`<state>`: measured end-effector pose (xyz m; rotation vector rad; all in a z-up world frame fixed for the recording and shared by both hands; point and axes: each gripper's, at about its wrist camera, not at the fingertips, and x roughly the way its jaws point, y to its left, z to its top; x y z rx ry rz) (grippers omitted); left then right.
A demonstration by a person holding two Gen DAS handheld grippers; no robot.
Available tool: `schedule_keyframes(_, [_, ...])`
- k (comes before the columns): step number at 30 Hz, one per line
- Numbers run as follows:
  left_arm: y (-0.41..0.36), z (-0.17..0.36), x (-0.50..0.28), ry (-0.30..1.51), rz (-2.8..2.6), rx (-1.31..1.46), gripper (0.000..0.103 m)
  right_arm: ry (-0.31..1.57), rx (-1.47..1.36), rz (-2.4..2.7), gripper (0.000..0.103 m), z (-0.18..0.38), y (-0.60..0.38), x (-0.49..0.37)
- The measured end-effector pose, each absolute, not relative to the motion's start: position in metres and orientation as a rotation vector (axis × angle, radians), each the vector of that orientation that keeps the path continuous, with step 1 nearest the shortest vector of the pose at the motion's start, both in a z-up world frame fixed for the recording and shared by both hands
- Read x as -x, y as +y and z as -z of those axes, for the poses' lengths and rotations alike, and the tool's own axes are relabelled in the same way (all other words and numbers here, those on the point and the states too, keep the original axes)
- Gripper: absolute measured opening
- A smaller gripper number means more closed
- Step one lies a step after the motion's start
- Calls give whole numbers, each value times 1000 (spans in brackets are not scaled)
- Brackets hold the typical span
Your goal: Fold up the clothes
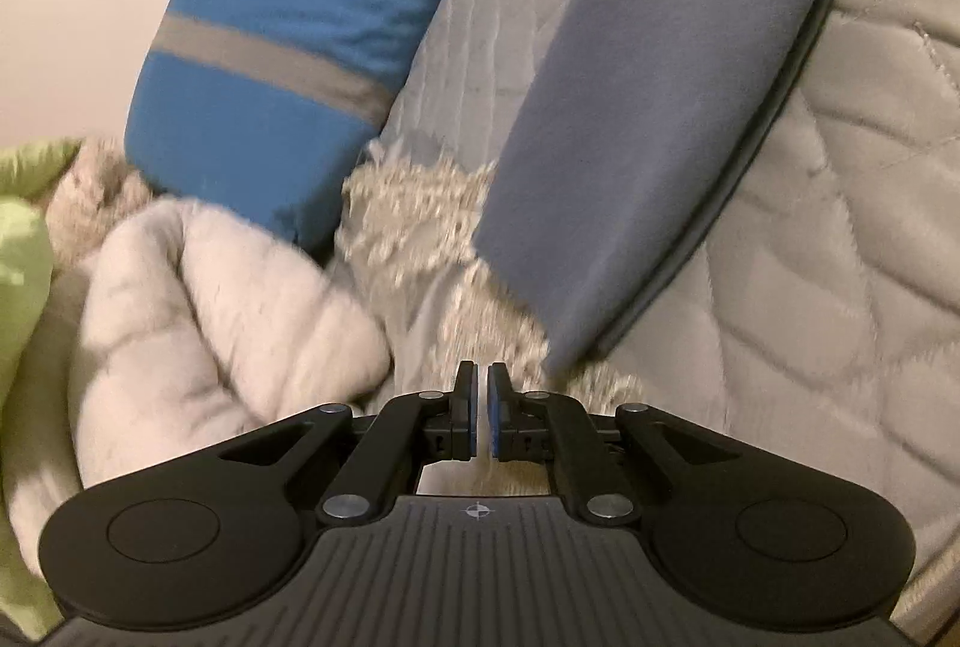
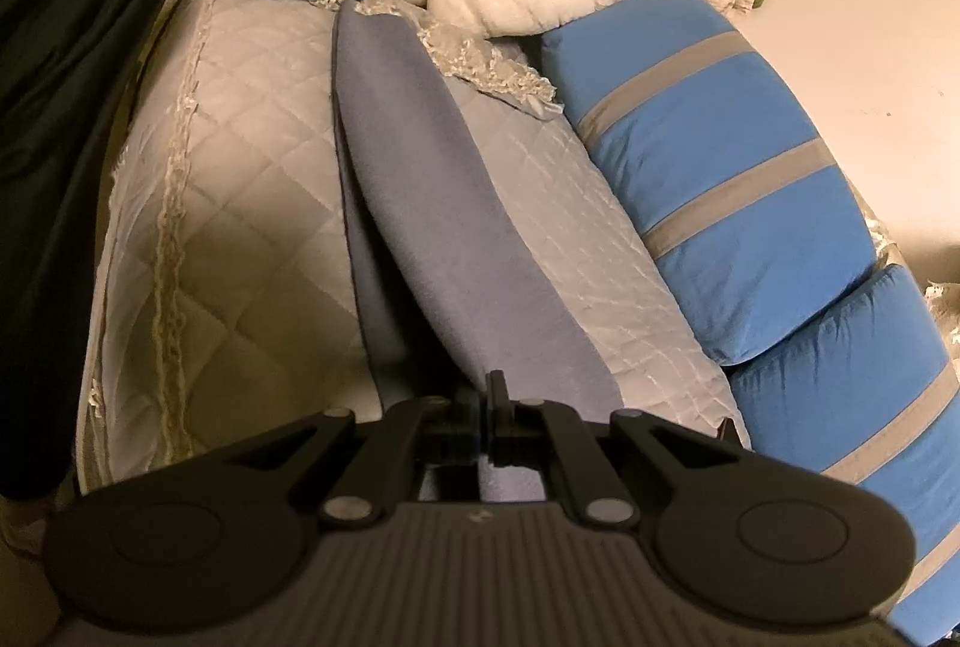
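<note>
We are holding the long grey-blue fleece garment [image 2: 444,227] stretched over the quilted beige bedspread [image 2: 240,179], left gripper [image 1: 480,377] and right gripper [image 2: 489,395] each clamping one end.

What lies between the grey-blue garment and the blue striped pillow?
A strip of quilted bedcover with a lace edge separates the grey-blue garment from the blue striped pillow. It shows in both wrist views, most clearly the right.

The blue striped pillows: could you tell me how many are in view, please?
2. One pillow lies beside the quilted cover; the second pillow lies next to it, nearer the camera. More may be hidden.
</note>
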<state>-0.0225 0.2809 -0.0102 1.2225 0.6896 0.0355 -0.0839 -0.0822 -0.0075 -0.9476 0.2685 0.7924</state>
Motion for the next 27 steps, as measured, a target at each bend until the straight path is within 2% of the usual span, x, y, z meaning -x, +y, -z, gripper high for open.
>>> schedule_keyframes(1, [283,6,23,708,-49,-1202,7,269,955,-792,4,9,-82,85])
schedule_keyframes(3, [283,-4,23,741,-56,-1164,15,268,973,-792,4,13,-81,86])
schedule_keyframes(5, [281,-15,25,736,-65,-1134,55,268,991,-791,4,18,-81,89])
schedule_keyframes(7, [273,-28,31,708,-63,-1096,68,267,1010,-788,4,22,-80,92])
schedule_keyframes(8, [269,-34,32,696,-60,-1077,69,269,1022,-785,11,24,-79,93])
schedule_keyframes(11, [251,-53,31,666,-44,-1021,72,266,1041,-770,38,28,-78,97])
schedule_keyframes(12, [243,-58,29,657,-39,-1004,73,267,1037,-766,44,28,-79,98])
schedule_keyframes(14, [227,-67,25,643,-18,-978,76,270,1018,-756,63,26,-82,101])
schedule_keyframes(16, [211,-75,21,625,11,-955,76,282,991,-737,70,21,-90,102])
schedule_keyframes(20, [175,-88,10,590,67,-898,76,330,929,-666,76,13,-112,100])
schedule_keyframes(27, [115,-110,-17,586,181,-662,76,440,789,-539,81,10,-160,95])
